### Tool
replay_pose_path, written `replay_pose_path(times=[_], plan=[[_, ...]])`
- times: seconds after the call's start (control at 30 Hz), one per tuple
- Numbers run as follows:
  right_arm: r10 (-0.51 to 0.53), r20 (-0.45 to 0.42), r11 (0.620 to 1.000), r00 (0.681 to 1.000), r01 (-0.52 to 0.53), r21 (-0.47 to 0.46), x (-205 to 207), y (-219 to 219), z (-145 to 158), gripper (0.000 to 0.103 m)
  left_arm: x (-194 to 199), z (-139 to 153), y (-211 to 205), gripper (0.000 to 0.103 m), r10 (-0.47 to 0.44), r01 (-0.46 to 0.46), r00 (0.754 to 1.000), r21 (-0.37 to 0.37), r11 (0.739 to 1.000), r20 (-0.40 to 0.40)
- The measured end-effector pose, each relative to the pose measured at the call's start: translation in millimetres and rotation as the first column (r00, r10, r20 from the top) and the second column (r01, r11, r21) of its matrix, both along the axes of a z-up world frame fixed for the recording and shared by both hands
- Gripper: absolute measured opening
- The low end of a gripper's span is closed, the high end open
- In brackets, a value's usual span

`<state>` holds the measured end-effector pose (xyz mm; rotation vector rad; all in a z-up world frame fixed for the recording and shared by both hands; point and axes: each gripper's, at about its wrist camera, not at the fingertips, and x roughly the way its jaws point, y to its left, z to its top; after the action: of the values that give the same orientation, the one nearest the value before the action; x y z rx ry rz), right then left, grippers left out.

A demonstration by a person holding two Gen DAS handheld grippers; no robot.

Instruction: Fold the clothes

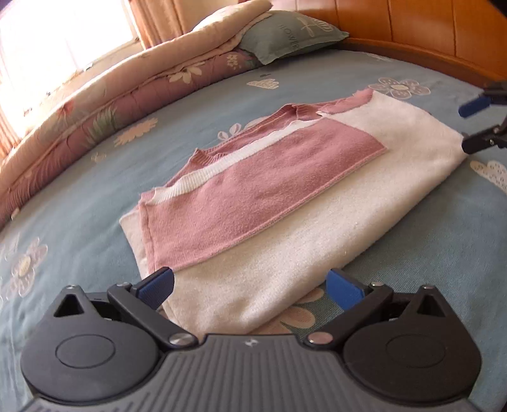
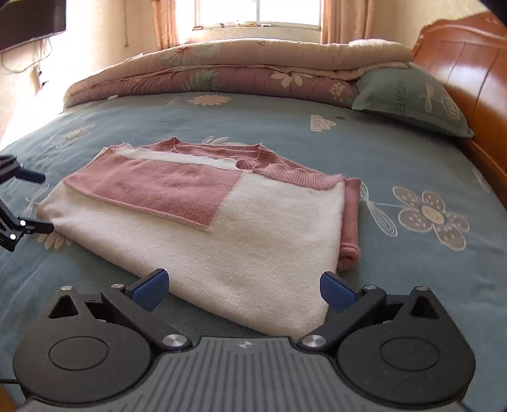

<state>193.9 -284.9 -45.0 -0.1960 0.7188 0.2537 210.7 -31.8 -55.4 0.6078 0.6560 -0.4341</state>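
While both tools are hovering low over the bed, the left gripper (image 1: 250,286) is spreading its blue-padded fingers (image 1: 158,285) wide around one near corner of the folded sweater (image 1: 253,202), gripping nothing. Likewise, the right gripper (image 2: 242,290) is holding its jaws wide at the opposite white corner, empty as well. Between them the pink-and-white sweater is lying flat on the blue floral bedsheet (image 2: 412,158), a pink sleeve folded across its white body. Farther back, a green pillow (image 2: 408,98) is leaning against the wooden headboard (image 2: 469,63), beside a rolled floral quilt (image 2: 221,73) under the bright window (image 2: 256,12).
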Motion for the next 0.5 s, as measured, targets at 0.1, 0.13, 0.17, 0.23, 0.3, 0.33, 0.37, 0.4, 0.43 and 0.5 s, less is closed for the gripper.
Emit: replay_pose_path(times=[0.1,0.13,0.17,0.23,0.3,0.33,0.37,0.4,0.43,0.5], plan=[[0.118,0.066,0.962,0.991,-0.097,-0.256,3,40,-10,0.103,-9,-19,-27,0.102,-0.111,0.087,0.988,0.206,0.975,0.106],[0.150,0.076,0.934,0.986,-0.116,-0.337,3,50,-18,0.103,-11,-25,-30,0.102,-0.133,0.097,0.983,0.259,0.961,0.124],[0.162,0.073,0.918,0.984,-0.123,-0.376,3,51,-22,0.103,-12,-30,-29,0.102,-0.149,0.103,0.980,0.302,0.948,0.133],[0.187,0.067,0.882,0.980,-0.137,-0.451,4,52,-31,0.103,-13,-40,-26,0.102,-0.176,0.108,0.973,0.379,0.919,0.151],[0.211,0.059,0.838,0.976,-0.150,-0.524,5,54,-39,0.103,-10,-43,-17,0.102,-0.179,0.100,0.970,0.406,0.908,0.162],[0.223,0.054,0.815,0.973,-0.156,-0.559,6,55,-43,0.103,-7,-42,-15,0.102,-0.180,0.102,0.971,0.401,0.910,0.160],[0.235,0.048,0.789,0.971,-0.161,-0.592,6,56,-48,0.103,-4,-42,-16,0.103,-0.182,0.106,0.971,0.402,0.910,0.157],[0.246,0.043,0.762,0.968,-0.166,-0.625,7,57,-52,0.103,-1,-42,-20,0.103,-0.189,0.110,0.969,0.411,0.905,0.158],[0.257,0.036,0.734,0.966,-0.171,-0.657,7,58,-56,0.103,3,-43,-27,0.103,-0.202,0.115,0.965,0.422,0.899,0.167],[0.286,0.045,0.702,0.957,-0.177,-0.690,15,69,-62,0.103,10,-46,-45,0.102,-0.233,0.130,0.954,0.441,0.888,0.187]])
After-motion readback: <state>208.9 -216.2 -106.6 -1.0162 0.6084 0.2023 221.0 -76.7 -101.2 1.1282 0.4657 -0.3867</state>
